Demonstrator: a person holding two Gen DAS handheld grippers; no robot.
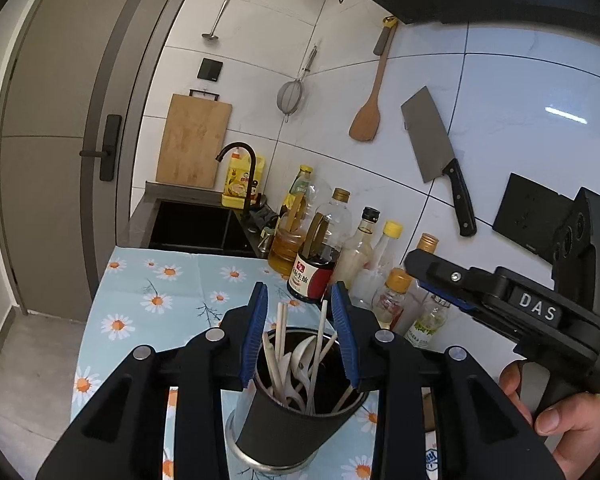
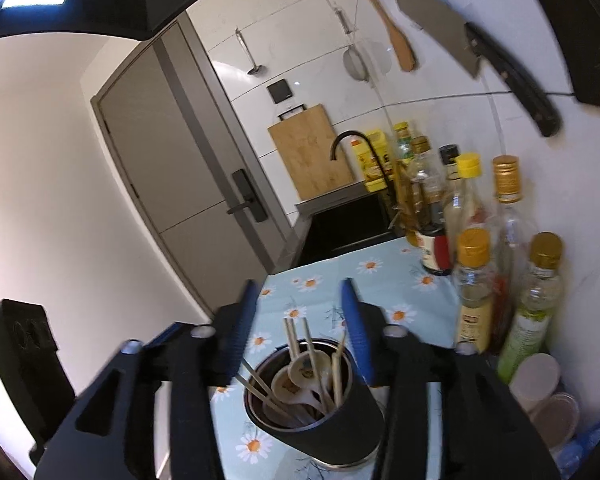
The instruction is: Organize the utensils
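A black utensil holder (image 1: 296, 420) with a steel base stands on the daisy-print cloth; it also shows in the right wrist view (image 2: 332, 432). Inside it are white spoons (image 1: 300, 360) and pale chopsticks (image 1: 281, 328), seen in the right wrist view as spoons (image 2: 300, 372) and chopsticks (image 2: 292, 340). My left gripper (image 1: 300, 300) is open and empty, just above the holder with a blue pad on each side of it. My right gripper (image 2: 300, 292) is open and empty above the same holder. The right gripper's body (image 1: 520, 300) shows at the right of the left wrist view.
Several sauce and oil bottles (image 1: 320, 248) stand along the tiled wall, also in the right wrist view (image 2: 476, 280). A cleaver (image 1: 436, 152), wooden spatula (image 1: 370, 108), strainer (image 1: 290, 96) and cutting board (image 1: 194, 146) are on the wall. A black sink (image 1: 196, 224) lies beyond the cloth (image 1: 168, 280).
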